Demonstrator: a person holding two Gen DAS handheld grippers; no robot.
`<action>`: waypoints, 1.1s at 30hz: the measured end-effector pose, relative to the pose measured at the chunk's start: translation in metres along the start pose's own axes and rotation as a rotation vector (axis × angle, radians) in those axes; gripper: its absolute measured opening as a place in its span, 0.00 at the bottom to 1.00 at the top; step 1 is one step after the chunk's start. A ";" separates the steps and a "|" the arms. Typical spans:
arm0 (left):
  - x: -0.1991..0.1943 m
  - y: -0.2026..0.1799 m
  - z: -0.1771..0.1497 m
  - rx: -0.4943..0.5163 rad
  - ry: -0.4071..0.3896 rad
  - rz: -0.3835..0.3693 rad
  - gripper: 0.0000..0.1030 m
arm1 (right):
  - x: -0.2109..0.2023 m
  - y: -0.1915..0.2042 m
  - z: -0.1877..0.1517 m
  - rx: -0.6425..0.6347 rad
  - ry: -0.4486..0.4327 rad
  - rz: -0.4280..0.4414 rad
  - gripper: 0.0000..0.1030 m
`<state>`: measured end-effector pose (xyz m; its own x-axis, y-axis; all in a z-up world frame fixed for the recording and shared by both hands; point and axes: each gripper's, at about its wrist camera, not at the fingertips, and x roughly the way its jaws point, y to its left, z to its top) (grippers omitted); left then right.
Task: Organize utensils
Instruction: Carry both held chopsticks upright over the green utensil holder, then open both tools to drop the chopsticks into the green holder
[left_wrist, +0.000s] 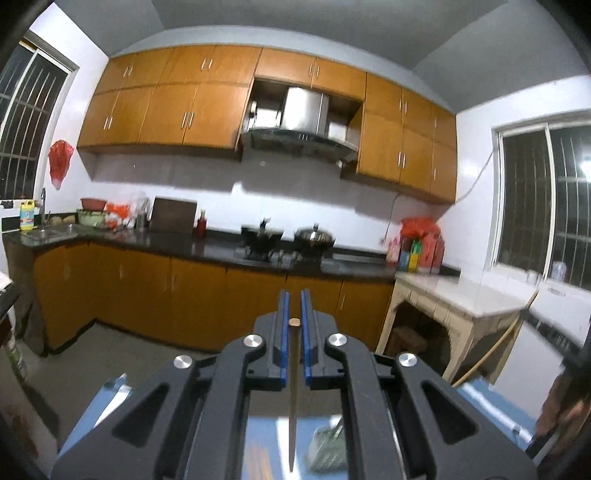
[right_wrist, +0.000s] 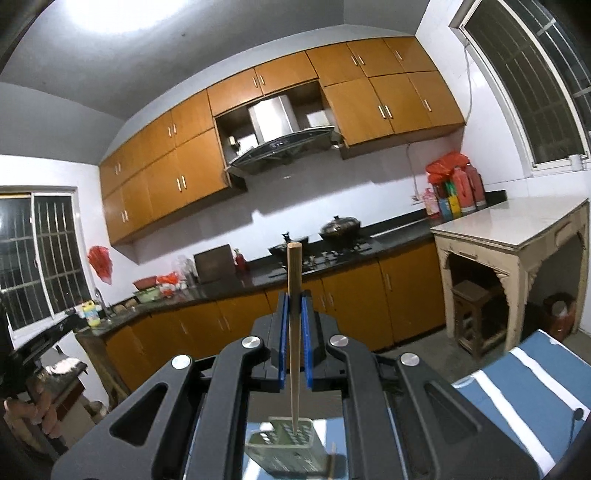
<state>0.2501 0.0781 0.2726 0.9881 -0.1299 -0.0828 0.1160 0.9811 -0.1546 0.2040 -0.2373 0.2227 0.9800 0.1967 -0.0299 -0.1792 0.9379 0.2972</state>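
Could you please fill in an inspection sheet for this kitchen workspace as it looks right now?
Surface: blue-and-white striped cloth under the grippers.
Job's things: one chopstick in the left gripper, another chopstick in the right gripper; perforated holder below.
Clutter: nothing seen on the cloth.
Grippers: both shut on chopsticks, pointing level.
Cables: wall cord by the window.
Surroundings: orange cabinets, range hood, wok.

The perforated holder (right_wrist: 284, 448) is half hidden below the right tongs (right_wrist: 294, 295).
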 end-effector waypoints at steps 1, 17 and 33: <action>0.004 -0.006 0.005 -0.008 -0.016 0.000 0.07 | 0.004 0.002 -0.001 -0.003 -0.001 0.003 0.07; 0.107 -0.056 -0.036 -0.085 -0.061 0.053 0.07 | 0.082 -0.004 -0.083 -0.044 0.158 -0.010 0.08; 0.147 -0.015 -0.109 -0.151 0.183 0.034 0.13 | 0.107 -0.012 -0.112 0.027 0.306 0.016 0.29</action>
<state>0.3828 0.0285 0.1553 0.9548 -0.1342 -0.2652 0.0527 0.9546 -0.2932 0.3014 -0.1952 0.1096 0.9048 0.2924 -0.3097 -0.1884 0.9269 0.3247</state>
